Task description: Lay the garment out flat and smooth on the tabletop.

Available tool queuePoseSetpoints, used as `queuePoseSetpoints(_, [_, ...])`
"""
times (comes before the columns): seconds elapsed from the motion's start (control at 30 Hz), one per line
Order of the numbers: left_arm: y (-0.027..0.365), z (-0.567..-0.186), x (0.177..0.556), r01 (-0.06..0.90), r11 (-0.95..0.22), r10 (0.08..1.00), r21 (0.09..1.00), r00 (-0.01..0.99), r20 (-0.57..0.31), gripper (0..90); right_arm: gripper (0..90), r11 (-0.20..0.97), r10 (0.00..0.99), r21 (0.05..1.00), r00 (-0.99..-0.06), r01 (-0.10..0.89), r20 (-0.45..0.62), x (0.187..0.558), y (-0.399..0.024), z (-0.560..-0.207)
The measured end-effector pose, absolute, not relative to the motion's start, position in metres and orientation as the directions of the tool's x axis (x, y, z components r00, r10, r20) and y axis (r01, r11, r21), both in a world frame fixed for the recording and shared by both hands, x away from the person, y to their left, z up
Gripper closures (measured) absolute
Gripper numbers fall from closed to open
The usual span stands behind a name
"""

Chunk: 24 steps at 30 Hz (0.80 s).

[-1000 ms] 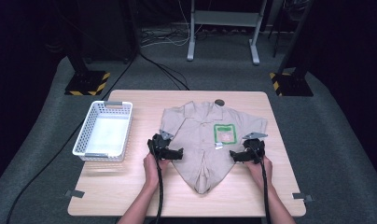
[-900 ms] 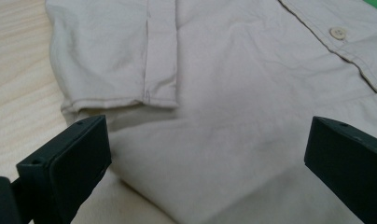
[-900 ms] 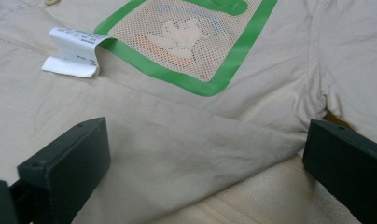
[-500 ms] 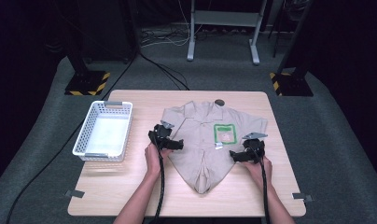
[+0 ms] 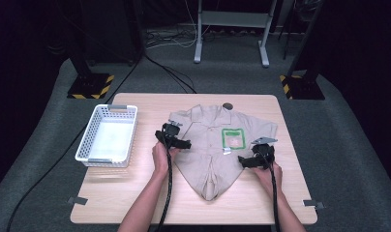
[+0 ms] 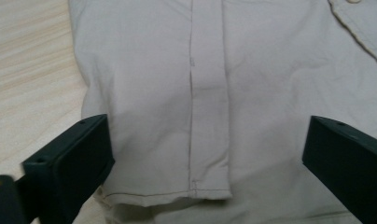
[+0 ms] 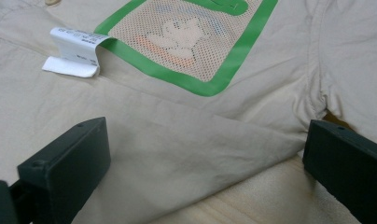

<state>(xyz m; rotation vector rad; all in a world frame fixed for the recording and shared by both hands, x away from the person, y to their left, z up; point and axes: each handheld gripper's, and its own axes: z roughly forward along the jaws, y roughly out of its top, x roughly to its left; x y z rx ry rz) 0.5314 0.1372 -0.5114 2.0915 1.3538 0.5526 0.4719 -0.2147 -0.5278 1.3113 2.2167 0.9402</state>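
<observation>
The beige shirt (image 5: 215, 147) is spread on the counter (image 5: 135, 193), long axis running away from the person. The left gripper (image 5: 176, 140) and right gripper (image 5: 249, 159) are held wide apart, each flanking a side edge, equally near.

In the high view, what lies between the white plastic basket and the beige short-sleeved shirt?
Bare wooden tabletop and the left gripper, between basket and shirt.
</observation>
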Motion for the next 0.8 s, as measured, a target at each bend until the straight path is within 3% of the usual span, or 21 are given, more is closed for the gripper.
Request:
queuePoseSetpoints(0.43, [0.1370,-0.5093,0.5307,0.674,-0.336,0.910,0.658,0.412,0.043,45.8,0.0,0.335,0.876,0.718,-0.482,0.610,0.000,0.4716,-0.2145,-0.5278])
queuePoseSetpoints(0.53, [0.1365,-0.5089,0.5302,0.680,-0.317,0.911,0.661,0.412,0.012,60.5,0.0,0.335,0.877,0.719,-0.481,0.609,0.000,0.4716,-0.2144,-0.5278])
queuePoseSetpoints(0.8, [0.1352,-0.5096,0.5296,0.671,-0.319,0.914,0.670,0.405,0.029,81.8,0.0,0.335,0.877,0.720,-0.481,0.608,-0.002,0.4714,-0.2145,-0.5279])
